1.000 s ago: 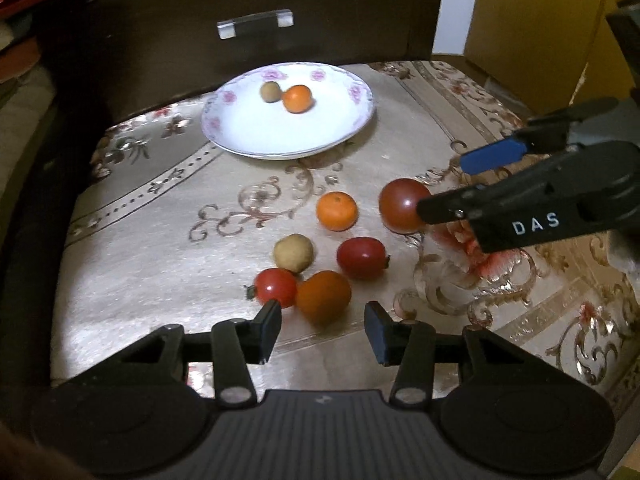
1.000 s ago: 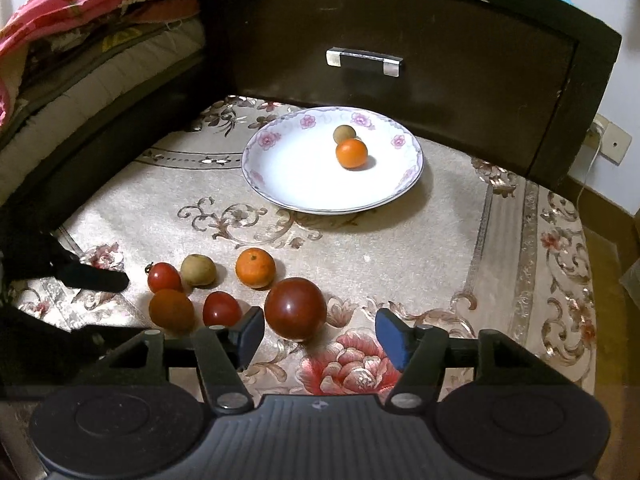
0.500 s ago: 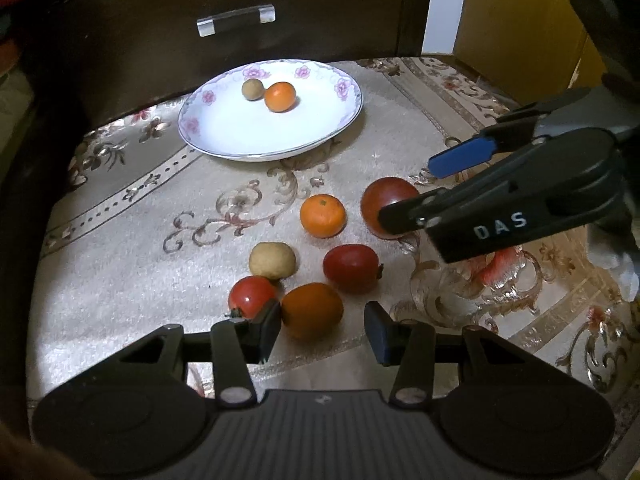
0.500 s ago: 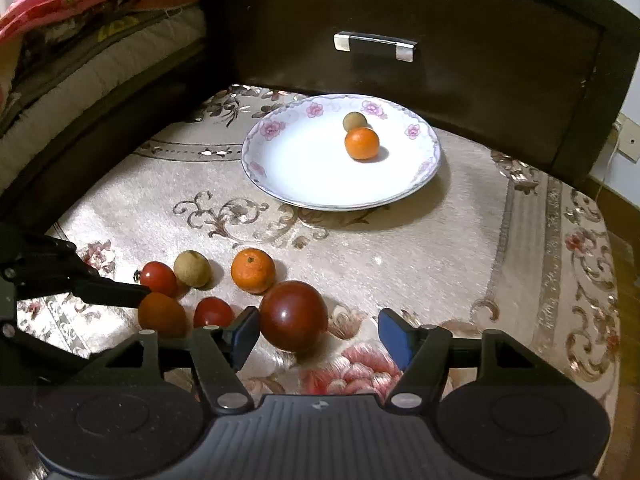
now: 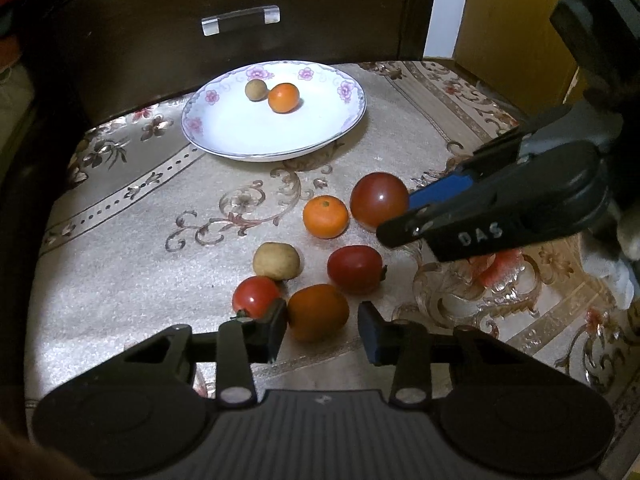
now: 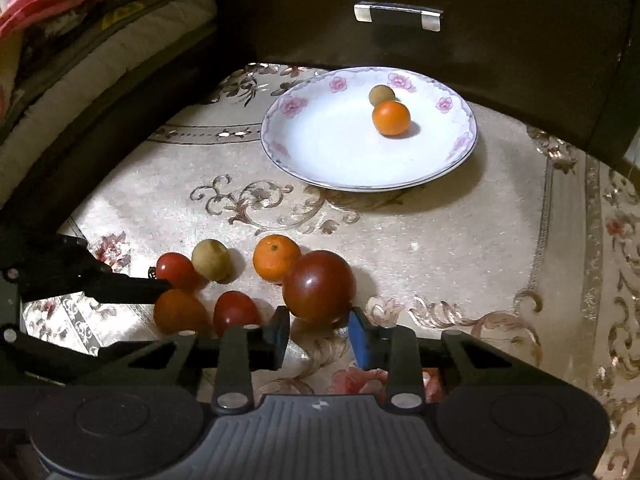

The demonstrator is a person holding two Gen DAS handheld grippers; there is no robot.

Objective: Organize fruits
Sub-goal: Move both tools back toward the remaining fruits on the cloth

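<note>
Right tool (image 6: 319, 330) closing on dark tomato (image 6: 319, 284).

Dark wooden drawer (image 6: 400, 40) behind floral beige cloth (image 6: 440, 248).

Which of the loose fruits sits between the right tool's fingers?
The big dark red tomato, the largest fruit, next to the loose orange; the right tool brackets it.

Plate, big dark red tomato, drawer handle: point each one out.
Plate (image 6: 320, 152), right wrist view, bare white middle.
Big dark red tomato (image 6: 319, 284), right wrist view, glossy front.
Drawer handle (image 5: 240, 20), left wrist view, middle of bar.
</note>
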